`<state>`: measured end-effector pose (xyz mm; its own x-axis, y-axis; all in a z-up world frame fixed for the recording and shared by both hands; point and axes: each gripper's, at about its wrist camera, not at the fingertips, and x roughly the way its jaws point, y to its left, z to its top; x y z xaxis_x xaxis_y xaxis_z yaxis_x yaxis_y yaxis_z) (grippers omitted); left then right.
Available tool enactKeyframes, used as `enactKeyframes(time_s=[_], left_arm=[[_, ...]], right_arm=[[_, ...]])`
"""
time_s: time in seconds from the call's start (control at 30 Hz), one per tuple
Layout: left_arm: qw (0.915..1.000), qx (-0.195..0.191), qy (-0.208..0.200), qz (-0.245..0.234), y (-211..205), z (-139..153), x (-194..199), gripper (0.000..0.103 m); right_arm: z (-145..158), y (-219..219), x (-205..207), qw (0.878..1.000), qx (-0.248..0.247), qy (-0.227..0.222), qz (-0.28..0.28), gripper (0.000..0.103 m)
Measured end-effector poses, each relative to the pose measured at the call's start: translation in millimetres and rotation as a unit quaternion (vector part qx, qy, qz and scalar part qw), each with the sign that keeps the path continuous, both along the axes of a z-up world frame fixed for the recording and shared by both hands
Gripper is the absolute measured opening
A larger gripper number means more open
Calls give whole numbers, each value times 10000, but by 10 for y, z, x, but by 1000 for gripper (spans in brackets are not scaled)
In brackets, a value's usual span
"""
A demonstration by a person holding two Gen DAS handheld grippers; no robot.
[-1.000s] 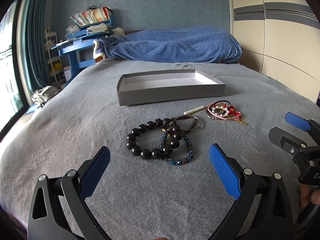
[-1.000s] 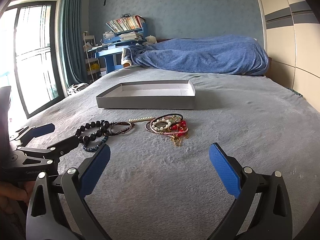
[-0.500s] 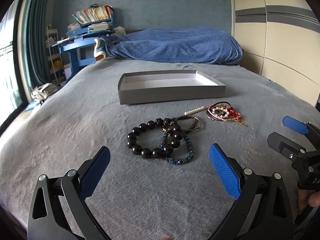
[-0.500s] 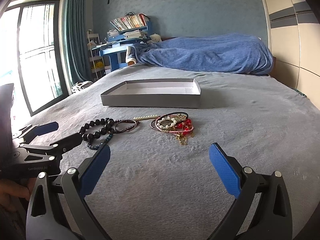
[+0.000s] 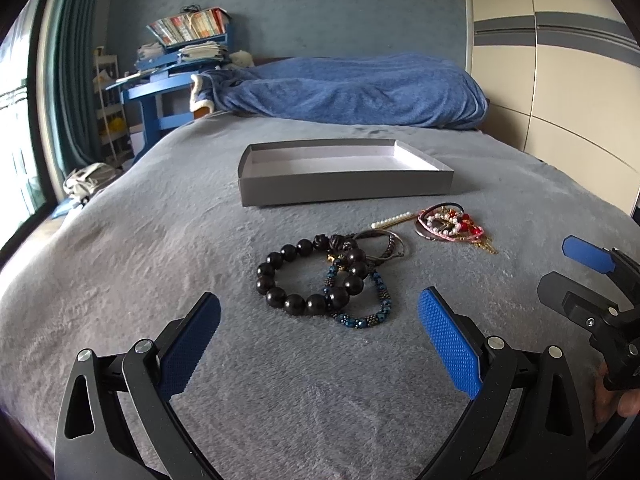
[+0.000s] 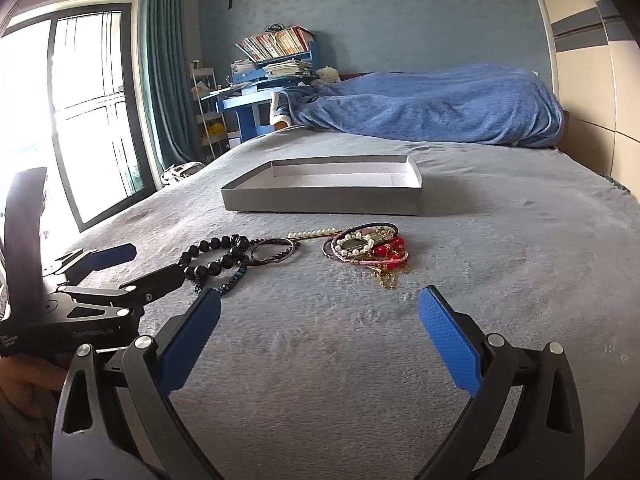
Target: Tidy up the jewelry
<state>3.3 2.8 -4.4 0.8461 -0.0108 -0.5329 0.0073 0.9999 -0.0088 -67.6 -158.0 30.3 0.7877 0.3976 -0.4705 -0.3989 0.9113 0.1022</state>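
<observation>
**Jewelry waits on the bed, tray not yet filled**

Two hand-held grippers hover over a grey bedspread [image 5: 120,240], both with jaws spread wide and nothing between them. The left gripper [image 5: 320,340], at the bottom of its own view, faces a black bead bracelet [image 5: 308,276] at centre frame, which overlaps a blue beaded bracelet [image 5: 360,304] and touches a thin dark bangle [image 5: 384,240]. The right gripper [image 6: 320,340] sits low in its view, well short of a tangle of pearl, red and gold pieces [image 6: 368,248] at mid-frame; a pearl hair pin [image 6: 312,234] lies just left of that tangle.

The grey tray [image 5: 344,188], in the upper middle of both views, appears empty, so by these pictures the sorting has not begun: every piece is left to move.

The overlapping bracelets look likely to come up together unless separated, and the soft cover may give under the fingers. Nothing lies between jewelry and tray. A blue blanket [image 5: 352,88] is heaped beyond the tray; a blue desk [image 6: 248,108] stacked with books stands upper left, beside a curtained window [image 6: 88,104].
</observation>
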Motion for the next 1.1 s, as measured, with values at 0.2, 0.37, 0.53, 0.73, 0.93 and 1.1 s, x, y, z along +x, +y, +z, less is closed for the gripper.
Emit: enactKeyframes(time_s=[0.2,0.37,0.53,0.73,0.93,1.1], left_arm=[[10000,-4,6,3,-1,-2,4,98],[10000,10,4,1,-2,-1,4,98],[10000,13,13,-10,10,-2,2,98],[10000,80,35,-12,0,2,-9,98],[9999,89,40,-26,5,3,-11,98],[9999,118,47,-62,6,1,-15,98]], right_arm=[[0,0,5,10000,-10,10,7,98],[1,-4,9,10000,-2,15,-5,98],[-3,-12,40,10000,-22,30,-32,98],[-3,-27,44,10000,-7,47,-54,98],[-3,-31,43,10000,-9,51,-61,98],[-1,-31,48,10000,-10,52,-58,98]])
